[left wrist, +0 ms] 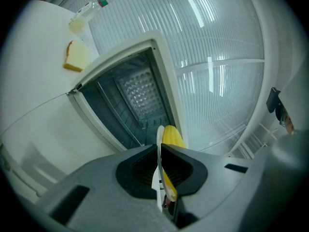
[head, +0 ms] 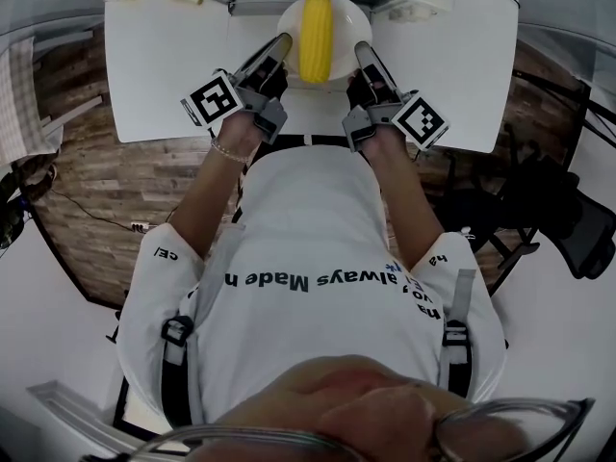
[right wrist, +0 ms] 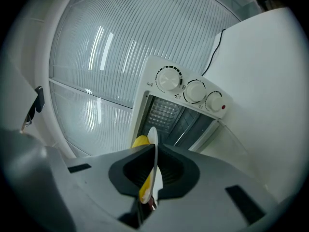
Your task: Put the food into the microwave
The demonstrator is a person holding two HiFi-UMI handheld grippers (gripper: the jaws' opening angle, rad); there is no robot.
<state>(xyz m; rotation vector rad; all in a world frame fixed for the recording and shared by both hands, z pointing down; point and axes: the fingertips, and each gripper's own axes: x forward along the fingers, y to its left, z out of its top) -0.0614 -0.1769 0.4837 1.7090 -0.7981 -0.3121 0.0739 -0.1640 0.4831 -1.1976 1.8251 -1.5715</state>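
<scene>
White table (head: 164,75): fills the upper part of the head view; the person stands at its near edge.
Microwave (right wrist: 169,115): top centre of the head view, door open, dark cavity straight ahead of both grippers, with three knobs (right wrist: 195,91) beside the opening.
Plate (head: 287,19): white, carried between the two grippers just in front of the opening, not yet inside.
Corn cob (head: 316,35): yellow, lying loose along the plate's middle, one end towards the cavity.
Left gripper (head: 281,44): jaws pinched on the plate's left rim.
Right gripper (head: 364,50): jaws pinched on the right rim in the same way.
Doing it well: to my eye both hands should go forward together and level, since the cob could roll. The rim should stay clear of the door frame, and the plate should rest on the cavity floor before either grip eases.
</scene>
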